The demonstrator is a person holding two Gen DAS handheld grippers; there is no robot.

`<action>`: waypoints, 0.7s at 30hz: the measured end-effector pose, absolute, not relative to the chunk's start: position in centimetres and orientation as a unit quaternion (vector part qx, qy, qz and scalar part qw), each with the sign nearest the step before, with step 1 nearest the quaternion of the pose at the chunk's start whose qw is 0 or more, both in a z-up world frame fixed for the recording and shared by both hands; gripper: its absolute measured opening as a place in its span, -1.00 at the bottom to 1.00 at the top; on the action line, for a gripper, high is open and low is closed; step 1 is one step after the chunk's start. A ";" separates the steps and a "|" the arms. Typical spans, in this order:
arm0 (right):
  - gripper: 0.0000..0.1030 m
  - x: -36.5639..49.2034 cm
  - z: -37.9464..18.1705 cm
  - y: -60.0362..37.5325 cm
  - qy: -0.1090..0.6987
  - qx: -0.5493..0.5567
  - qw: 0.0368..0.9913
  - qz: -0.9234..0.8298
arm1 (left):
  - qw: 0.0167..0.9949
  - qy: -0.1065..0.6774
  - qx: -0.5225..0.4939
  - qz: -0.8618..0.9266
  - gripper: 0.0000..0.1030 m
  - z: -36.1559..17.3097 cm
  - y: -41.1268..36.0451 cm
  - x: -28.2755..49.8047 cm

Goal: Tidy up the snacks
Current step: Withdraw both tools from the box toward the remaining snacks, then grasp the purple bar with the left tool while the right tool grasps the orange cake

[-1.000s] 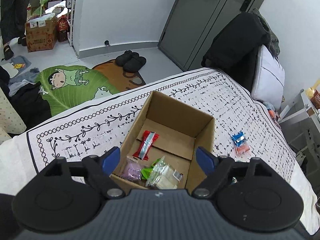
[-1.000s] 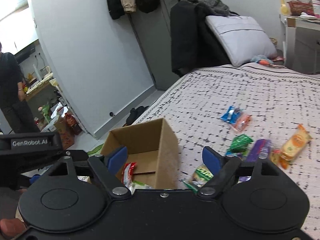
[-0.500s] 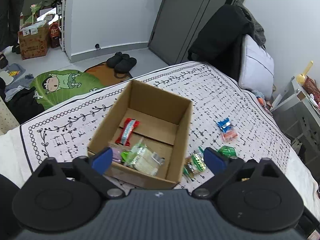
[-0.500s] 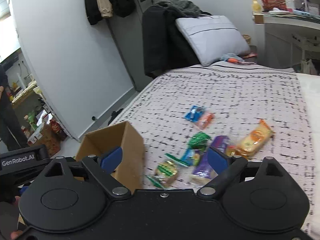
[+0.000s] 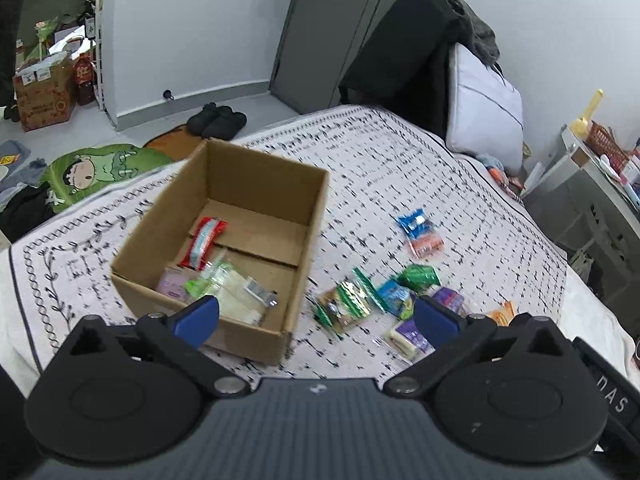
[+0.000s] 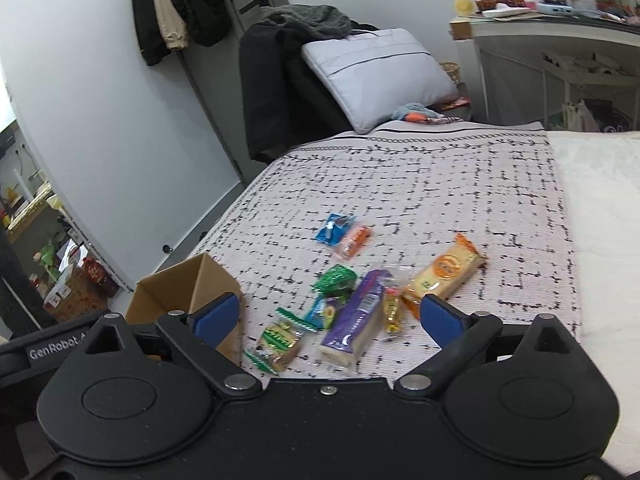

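While both the left gripper [image 5: 316,316] and right gripper [image 6: 330,318] are hovering wide and empty, crowded wrappers like the purple packet [image 6: 354,320] are risking a double pickup.

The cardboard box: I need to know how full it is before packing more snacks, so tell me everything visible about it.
The brown cardboard box is an open-topped rectangular carton of plain corrugated board, standing upright on the patterned bedspread. Its bottom flaps meet in a visible seam. Inside, a red wrapped bar lies on the floor, and a pale purple packet and clear-and-green packets are piled at the near wall. Most of the floor is bare. Neither gripper touches it; loose snacks lie beside it to its right.
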State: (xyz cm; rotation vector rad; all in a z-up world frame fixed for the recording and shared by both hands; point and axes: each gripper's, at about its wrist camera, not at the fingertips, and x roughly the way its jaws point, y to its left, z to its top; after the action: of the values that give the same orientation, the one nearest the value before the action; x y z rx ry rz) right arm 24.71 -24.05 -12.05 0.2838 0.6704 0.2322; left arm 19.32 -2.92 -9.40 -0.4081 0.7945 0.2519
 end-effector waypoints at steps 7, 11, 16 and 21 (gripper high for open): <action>0.89 25.2 -12.7 -26.3 0.335 0.154 0.925 0.093 | 0.892 0.393 -0.196 0.106 1.00 -10.8 -5.4 20.1; 0.89 25.9 -13.7 -27.8 0.348 0.181 0.916 0.079 | 0.888 0.405 -0.192 0.104 1.00 -11.6 -6.6 20.9; 0.89 26.8 -15.1 -29.3 0.366 0.205 0.907 0.047 | 0.885 0.416 -0.187 0.095 1.00 -12.8 -8.1 22.0; 0.88 27.5 -16.3 -30.1 0.376 0.222 0.899 0.030 | 0.883 0.424 -0.179 0.090 0.99 -14.1 -9.1 23.3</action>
State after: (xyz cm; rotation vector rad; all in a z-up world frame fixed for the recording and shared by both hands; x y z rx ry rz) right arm 27.49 -30.15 -16.27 0.4595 0.7774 0.0630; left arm 23.31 -9.07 -14.07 -0.3722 0.8821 0.1875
